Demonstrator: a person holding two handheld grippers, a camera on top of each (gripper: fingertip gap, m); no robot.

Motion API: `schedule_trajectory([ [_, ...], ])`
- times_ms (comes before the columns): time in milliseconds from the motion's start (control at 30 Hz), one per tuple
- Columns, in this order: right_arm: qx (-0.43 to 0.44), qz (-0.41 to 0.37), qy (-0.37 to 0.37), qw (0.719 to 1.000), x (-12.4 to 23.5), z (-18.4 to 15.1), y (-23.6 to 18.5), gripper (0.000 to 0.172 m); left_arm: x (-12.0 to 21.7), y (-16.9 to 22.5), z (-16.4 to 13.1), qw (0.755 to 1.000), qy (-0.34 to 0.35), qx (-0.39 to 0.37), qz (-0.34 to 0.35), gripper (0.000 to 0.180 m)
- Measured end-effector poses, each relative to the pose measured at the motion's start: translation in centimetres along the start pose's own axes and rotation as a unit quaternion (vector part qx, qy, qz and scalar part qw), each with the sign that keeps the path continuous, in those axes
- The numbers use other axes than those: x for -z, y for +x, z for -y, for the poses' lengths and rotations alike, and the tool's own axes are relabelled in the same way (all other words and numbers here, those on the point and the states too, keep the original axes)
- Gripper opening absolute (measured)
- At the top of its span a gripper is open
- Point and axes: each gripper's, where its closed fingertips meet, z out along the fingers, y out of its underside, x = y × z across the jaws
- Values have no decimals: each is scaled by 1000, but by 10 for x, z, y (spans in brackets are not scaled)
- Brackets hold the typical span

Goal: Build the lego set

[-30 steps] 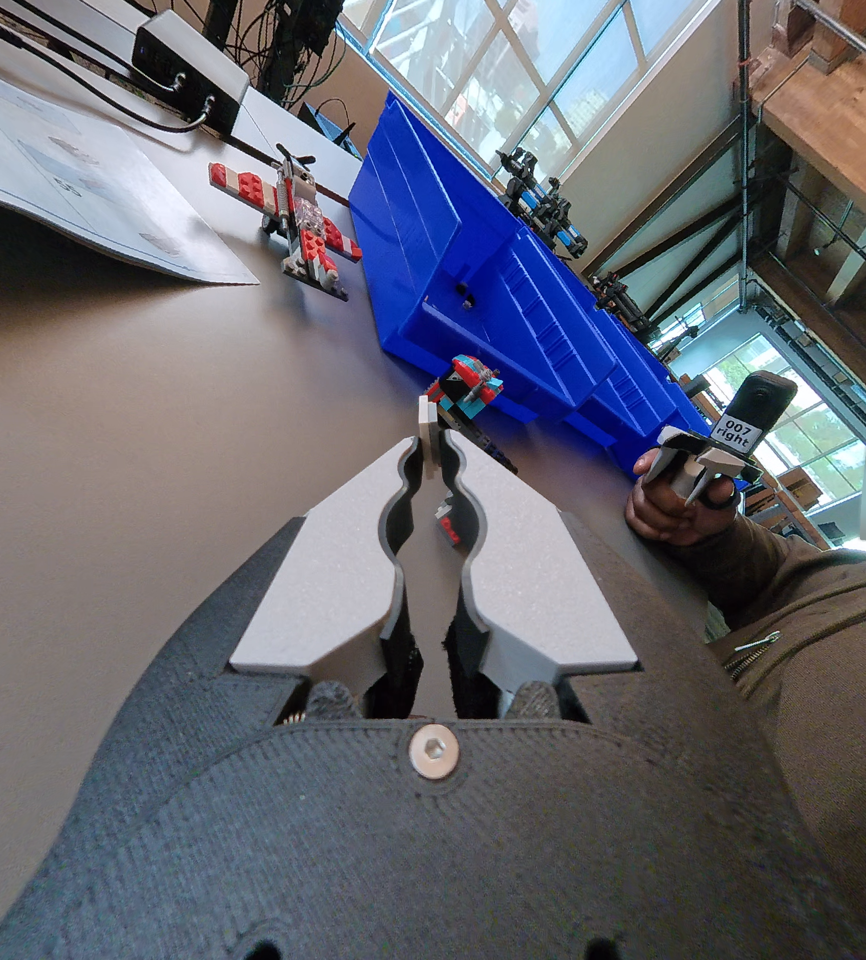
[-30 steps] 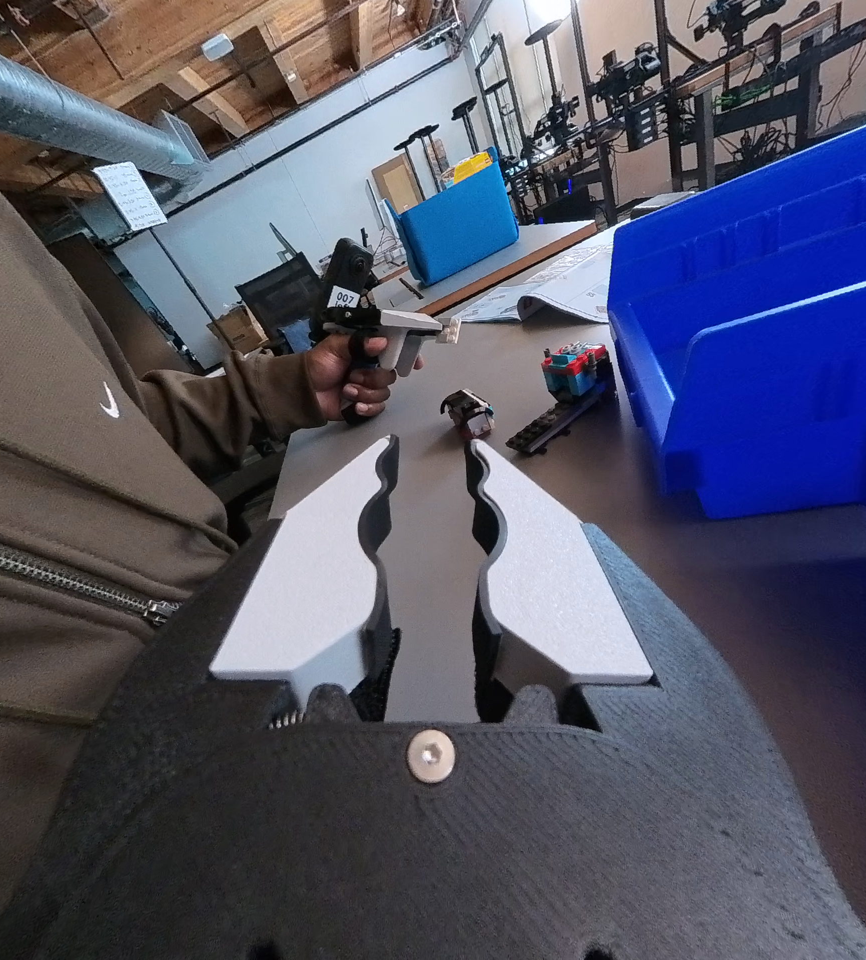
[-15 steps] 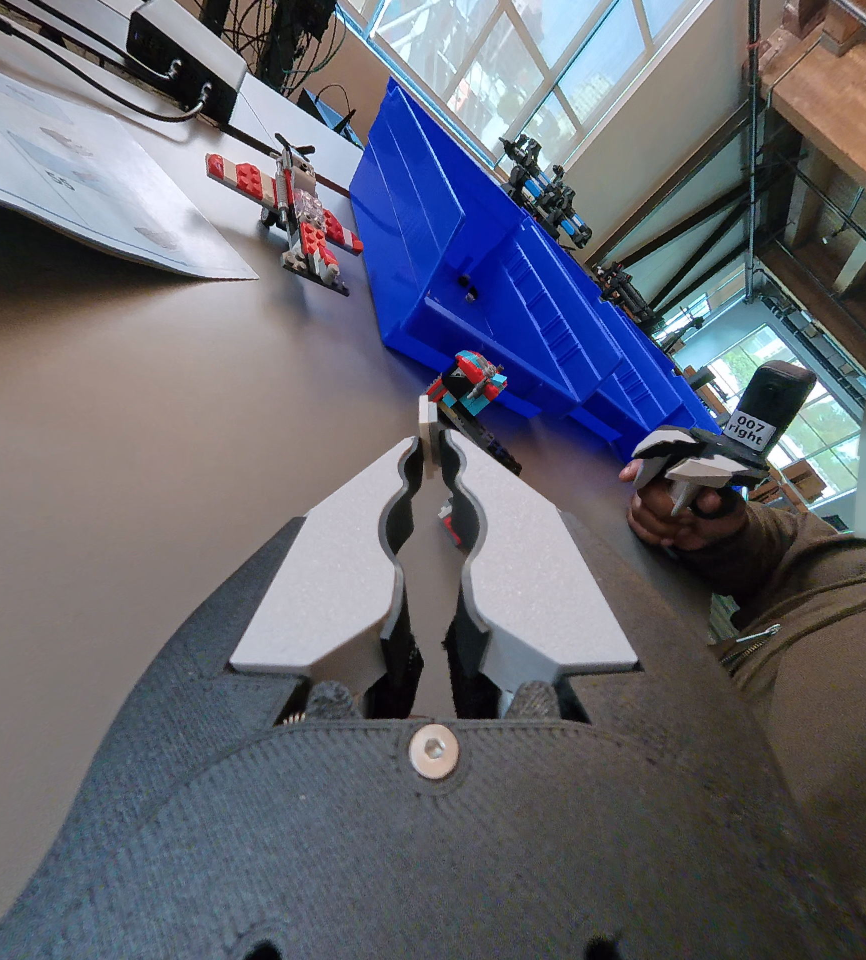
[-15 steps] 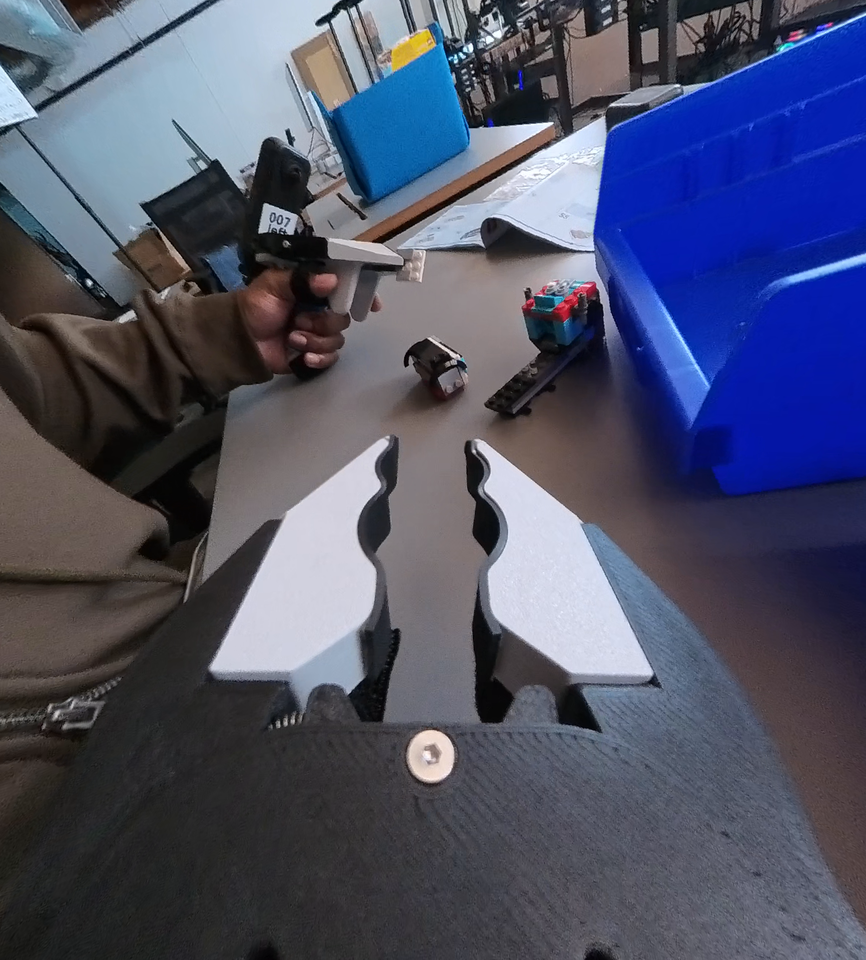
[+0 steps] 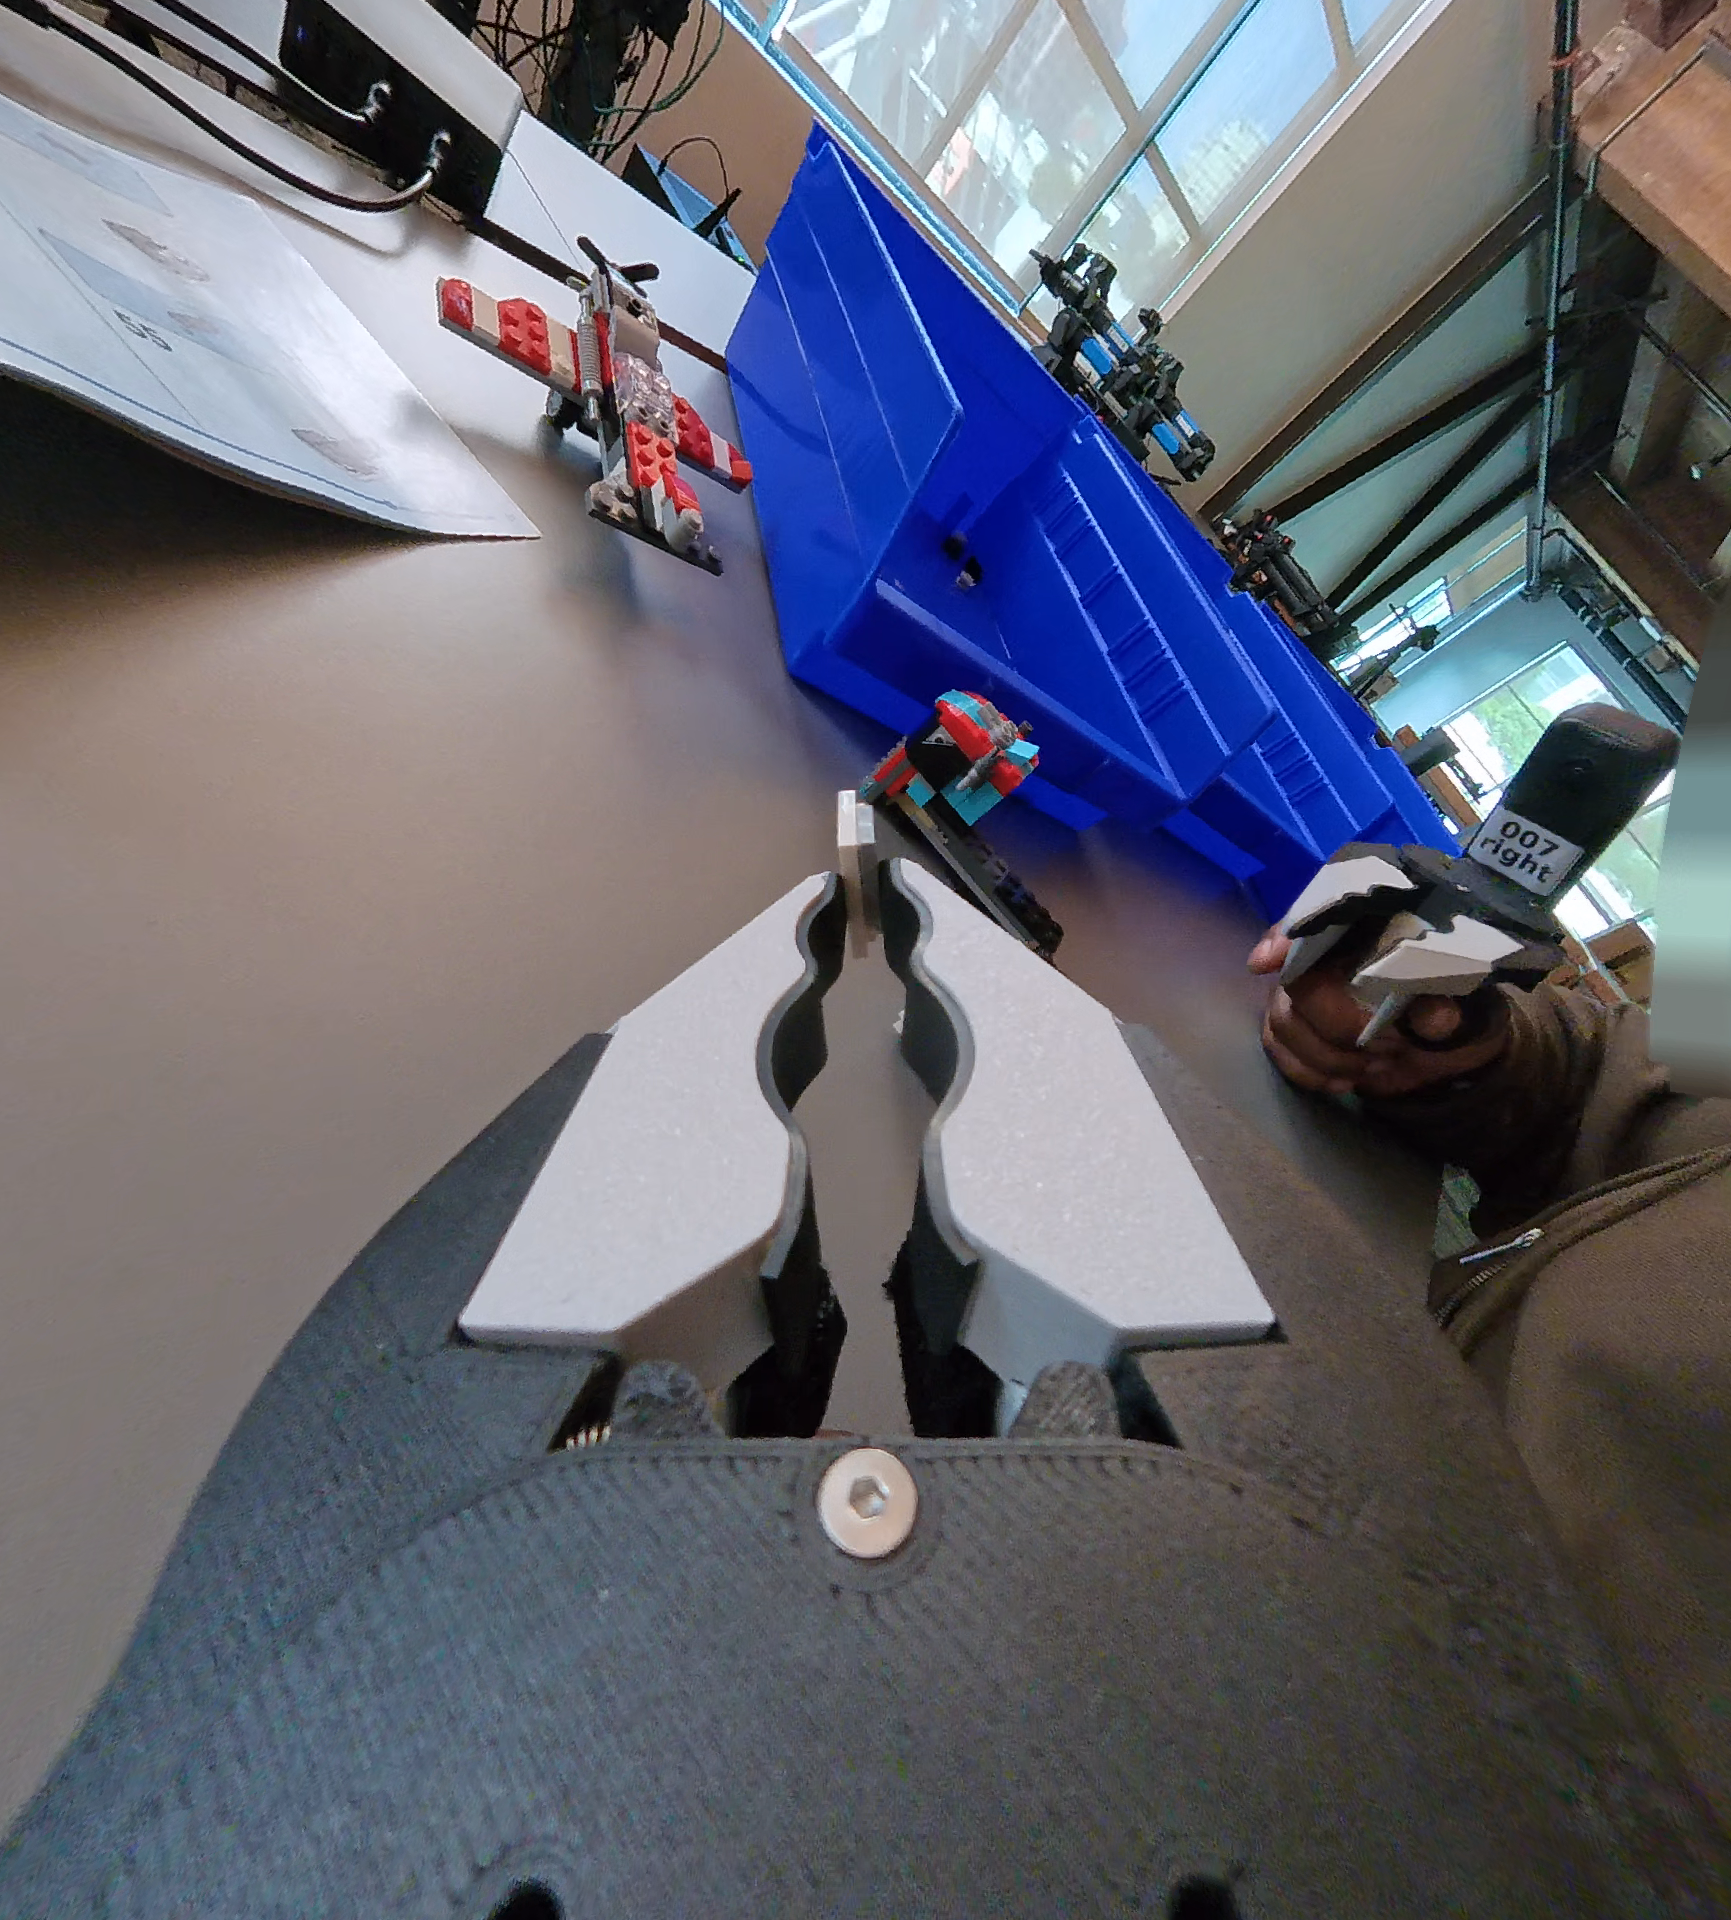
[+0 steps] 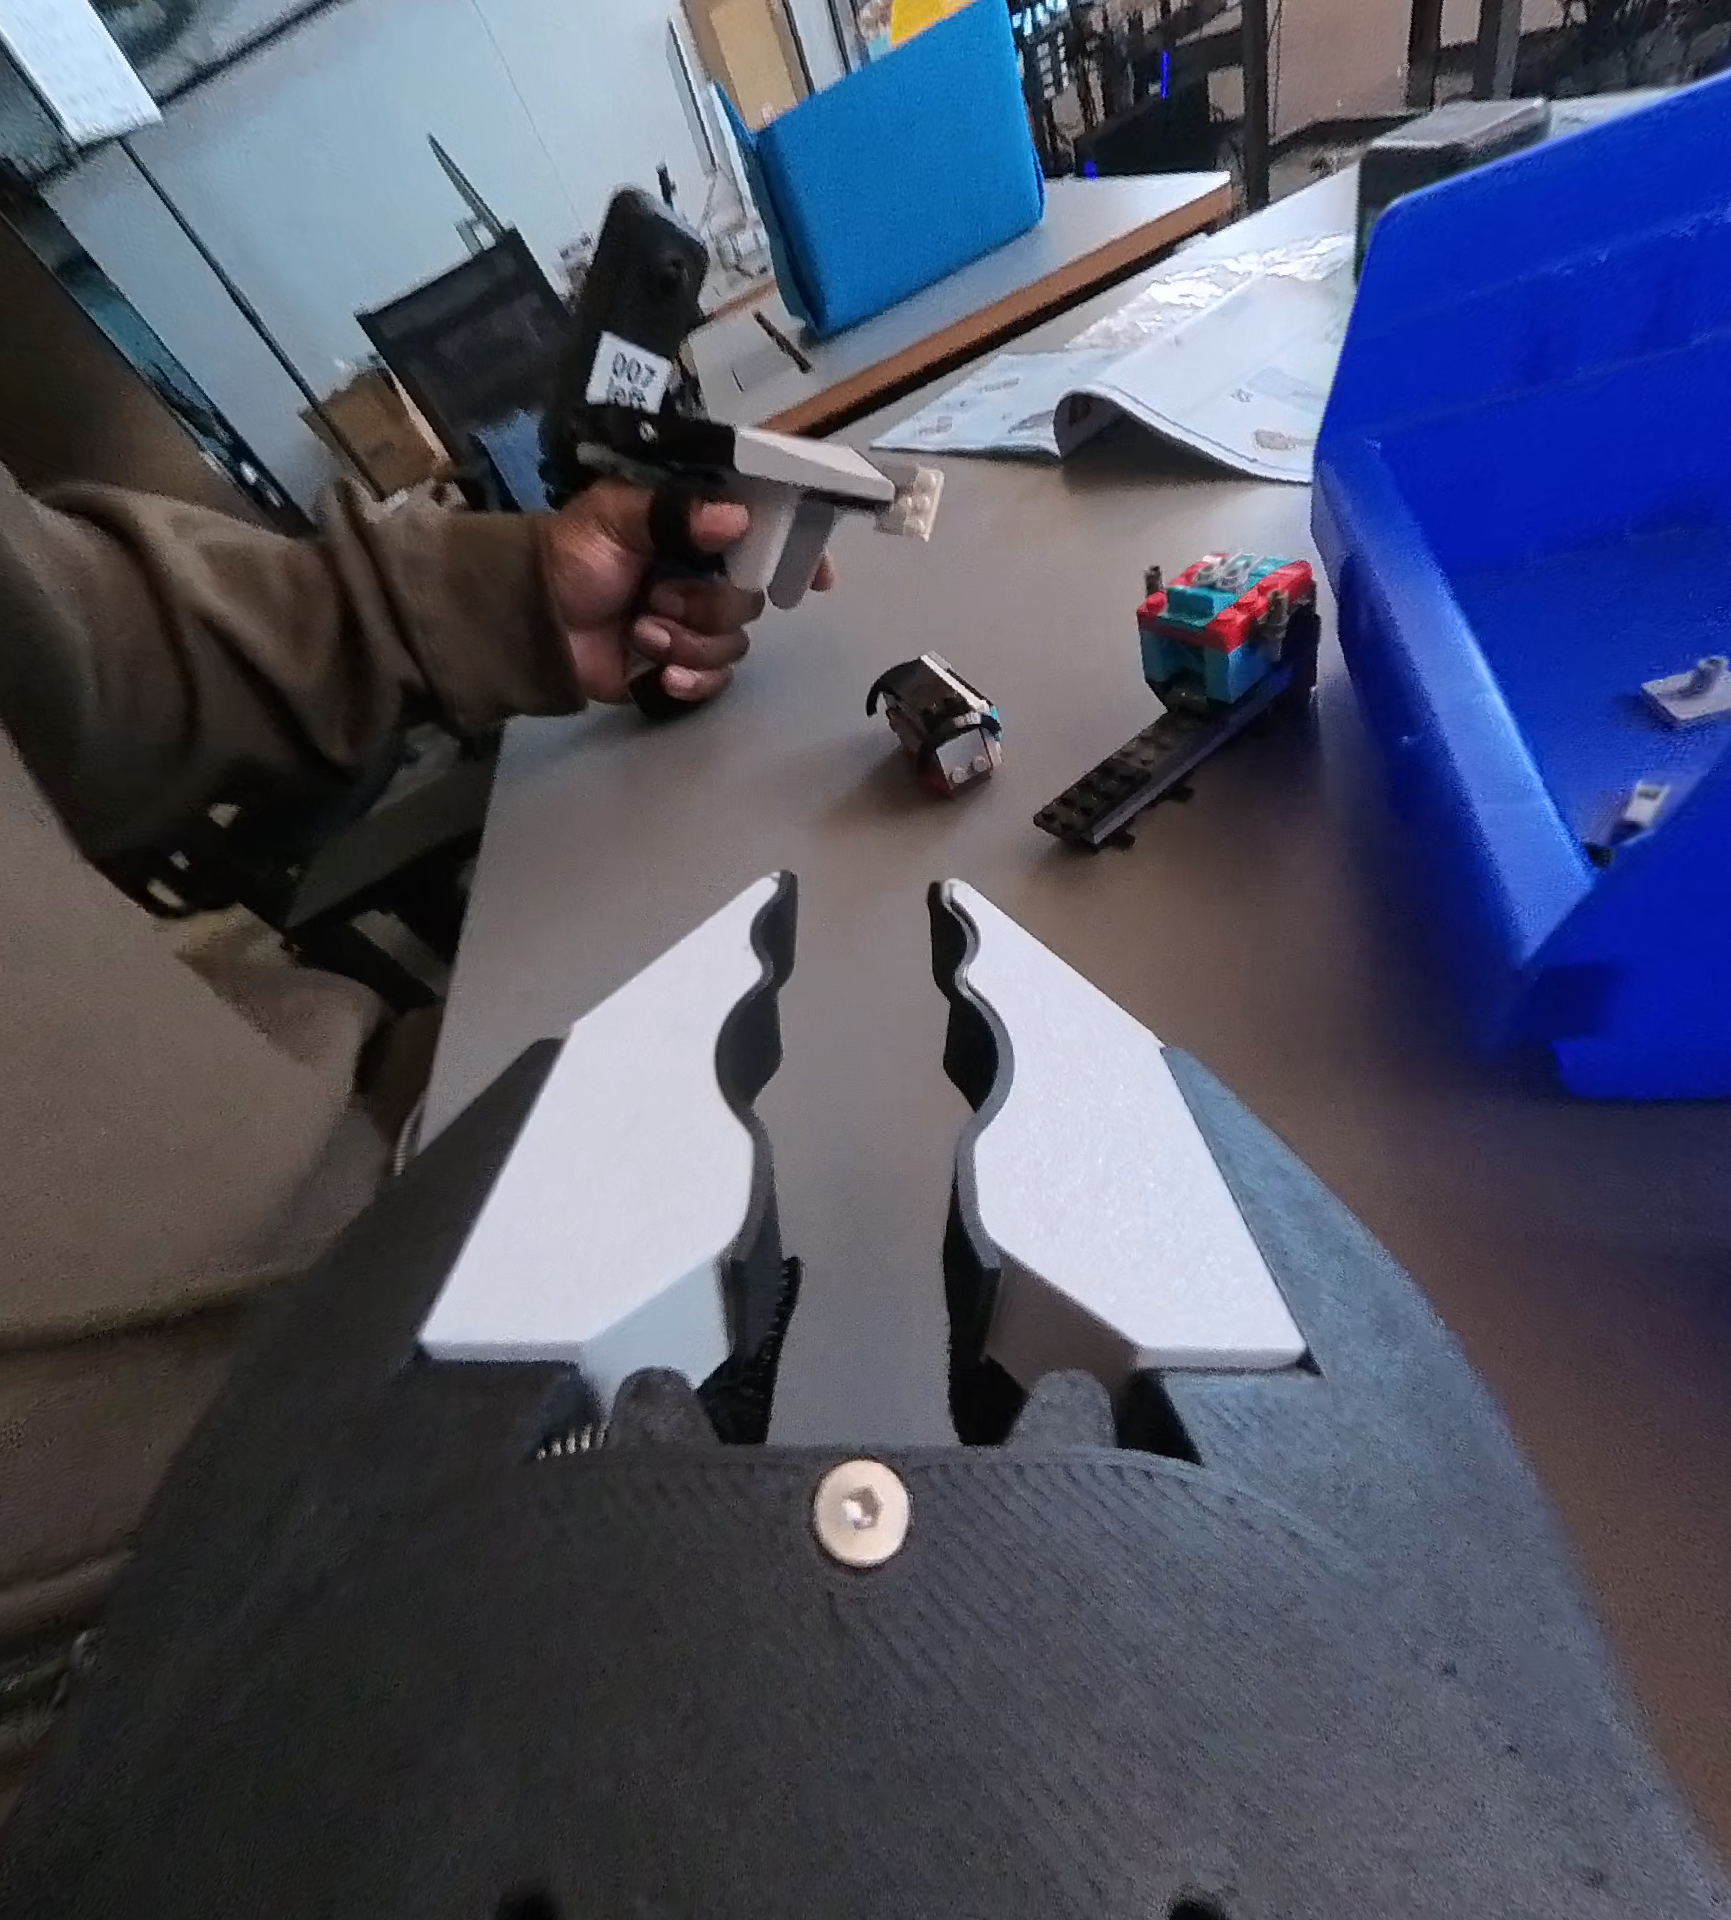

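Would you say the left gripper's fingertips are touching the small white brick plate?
Touching: the left wrist view shows both fingertips closed against the white plate, no gap either side.

blue bins (image 5: 944, 499), red-and-white striped brick plane (image 5: 622, 405), pale grey plate (image 5: 856, 862), grey-brown table (image 5: 217, 831)

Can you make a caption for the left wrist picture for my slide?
Left gripper pinching a small white toy brick above the table, near blue bins.

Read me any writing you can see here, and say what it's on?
I don't copy out writing; here is where it stands.
White label on the right gripper: short, clear print.
White tag on the left gripper: blurred.
Open booklet: print too small.
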Motion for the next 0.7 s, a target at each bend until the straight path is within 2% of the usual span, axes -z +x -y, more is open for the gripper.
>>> schedule_trajectory([
  [233,6,-22,-15,1000,-6,-2,7,27,-3,-8,-1,1000,-7,10,21,7],
  [700,-31,-13,-24,999,-6,-5,13,27,-7,-15,-5,999,-28,31,27,7],
])
